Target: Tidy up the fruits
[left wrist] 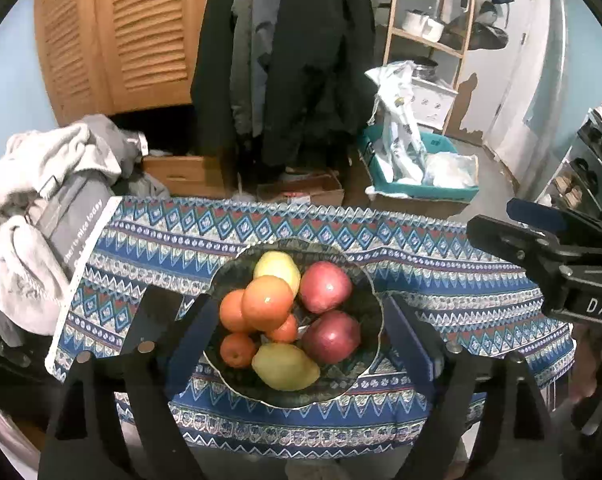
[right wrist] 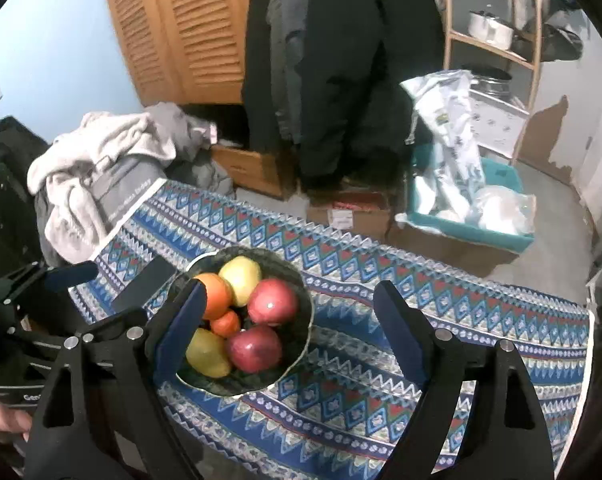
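A dark glass bowl stands on the patterned tablecloth. It is piled with two red apples, two yellow pears and several oranges. My left gripper hangs open above the bowl, its fingers framing the fruit without touching it. My right gripper is open too, over the bowl's right side and the cloth. Each gripper also shows at the edge of the other's view: the right gripper and the left gripper. Neither holds anything.
A heap of grey and white clothes lies against the table's left end. Beyond the far edge are a cardboard box, a teal bin with plastic bags, hanging dark coats and a wooden shelf.
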Demonstrator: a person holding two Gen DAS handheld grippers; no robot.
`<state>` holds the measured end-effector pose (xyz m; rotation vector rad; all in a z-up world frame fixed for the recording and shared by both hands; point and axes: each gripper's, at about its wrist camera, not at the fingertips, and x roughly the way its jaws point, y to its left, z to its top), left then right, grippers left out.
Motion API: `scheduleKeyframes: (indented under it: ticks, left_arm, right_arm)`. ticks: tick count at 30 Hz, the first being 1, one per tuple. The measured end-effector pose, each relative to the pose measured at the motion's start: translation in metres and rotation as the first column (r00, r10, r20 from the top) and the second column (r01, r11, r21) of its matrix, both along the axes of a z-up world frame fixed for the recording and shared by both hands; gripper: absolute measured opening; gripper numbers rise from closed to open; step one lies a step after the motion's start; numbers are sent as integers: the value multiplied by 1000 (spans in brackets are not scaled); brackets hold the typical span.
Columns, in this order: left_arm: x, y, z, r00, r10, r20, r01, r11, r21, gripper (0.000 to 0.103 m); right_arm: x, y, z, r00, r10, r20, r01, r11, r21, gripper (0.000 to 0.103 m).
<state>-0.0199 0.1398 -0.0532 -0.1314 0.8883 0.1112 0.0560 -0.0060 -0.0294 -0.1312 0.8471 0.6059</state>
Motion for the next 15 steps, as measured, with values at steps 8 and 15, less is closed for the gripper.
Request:
scheduleKeyframes:
  ticks: [8,15]
  left_arm:
    - [-8,-14,20,999,-18,44,16,999,33,91]
    - [-15,-14,32,997,-2,75,0,1000,27,96]
  right_arm:
    - [-11,-20,19,999,-30,36,29,999,25,85]
    - [-30,-30,26,992,-33,121,35,999,-8,85]
